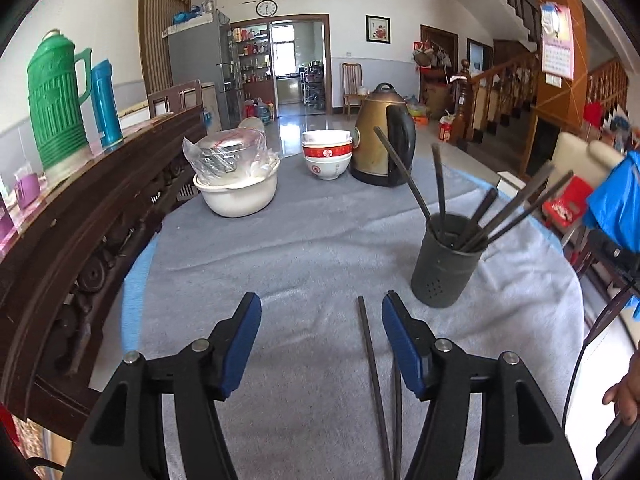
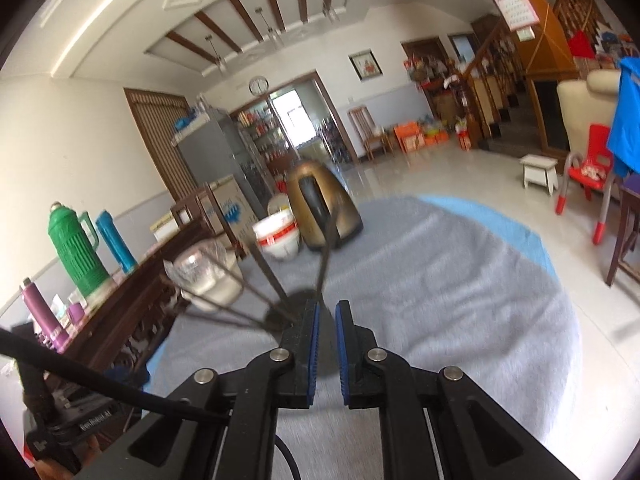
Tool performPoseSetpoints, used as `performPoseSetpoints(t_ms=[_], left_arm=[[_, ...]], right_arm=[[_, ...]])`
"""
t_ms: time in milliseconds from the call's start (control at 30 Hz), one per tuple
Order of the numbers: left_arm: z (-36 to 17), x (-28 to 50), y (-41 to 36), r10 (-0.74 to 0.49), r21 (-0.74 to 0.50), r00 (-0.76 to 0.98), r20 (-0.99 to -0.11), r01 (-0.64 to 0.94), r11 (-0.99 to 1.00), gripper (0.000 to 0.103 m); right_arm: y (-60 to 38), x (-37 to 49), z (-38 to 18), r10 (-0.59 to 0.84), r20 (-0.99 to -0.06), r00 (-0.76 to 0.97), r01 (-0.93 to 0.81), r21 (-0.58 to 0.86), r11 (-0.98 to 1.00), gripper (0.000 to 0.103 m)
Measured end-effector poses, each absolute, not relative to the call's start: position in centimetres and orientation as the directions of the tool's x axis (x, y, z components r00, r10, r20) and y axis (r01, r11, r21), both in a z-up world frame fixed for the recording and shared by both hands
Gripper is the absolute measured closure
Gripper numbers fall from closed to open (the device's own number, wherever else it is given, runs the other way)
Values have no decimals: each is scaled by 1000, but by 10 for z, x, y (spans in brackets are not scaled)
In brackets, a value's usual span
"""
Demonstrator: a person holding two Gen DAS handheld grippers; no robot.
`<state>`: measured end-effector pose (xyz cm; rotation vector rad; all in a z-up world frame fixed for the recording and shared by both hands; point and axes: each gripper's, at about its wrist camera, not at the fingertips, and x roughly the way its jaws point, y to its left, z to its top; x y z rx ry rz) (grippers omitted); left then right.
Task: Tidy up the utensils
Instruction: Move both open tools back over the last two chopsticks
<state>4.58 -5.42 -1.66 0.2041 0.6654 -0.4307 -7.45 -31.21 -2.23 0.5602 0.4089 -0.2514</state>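
A dark grey utensil holder (image 1: 444,264) stands on the grey cloth to the right, with several dark chopsticks (image 1: 472,216) fanning out of it. Two more dark chopsticks (image 1: 374,380) lie flat on the cloth. My left gripper (image 1: 320,296) hangs open over them; they run between its fingers, close to the right finger (image 1: 400,344), and nothing touches the pads. In the right wrist view my right gripper (image 2: 327,306) is shut and holds nothing. Just beyond its left finger (image 2: 308,344) is the holder (image 2: 298,304), partly hidden, with chopsticks (image 2: 268,268) leaning out.
Further back on the table (image 1: 304,248) are a brass kettle (image 1: 380,136), stacked bowls (image 1: 327,152) and a white basin (image 1: 236,196) holding a bagged pot. A dark wooden sideboard (image 1: 80,216) with a green thermos (image 1: 56,104) runs along the left. A person's hand (image 1: 624,392) is at the right edge.
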Motion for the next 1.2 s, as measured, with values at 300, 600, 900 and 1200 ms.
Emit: performPoseSetpoints(t_ms=[300,600,900,1200], left_arm=[[-19,35,-60,-292,103,713,-637,455,885,35],[-30,36,-60,-272,111,701,-659,448,887,34],[-43,38,-64,-264,108,677,-687,454,884,34],[-61,47,-66,-244,102,646,-723,450,887,34]], right_arm=[[-302,-73,-66,-9,-526,851,316,497,809,93],[-291,-69,-94,33,-528,848,286,511,811,44],[-290,-55,-115,24,-525,851,271,478,835,44],[-295,-43,-146,51,-553,832,288,508,812,44]])
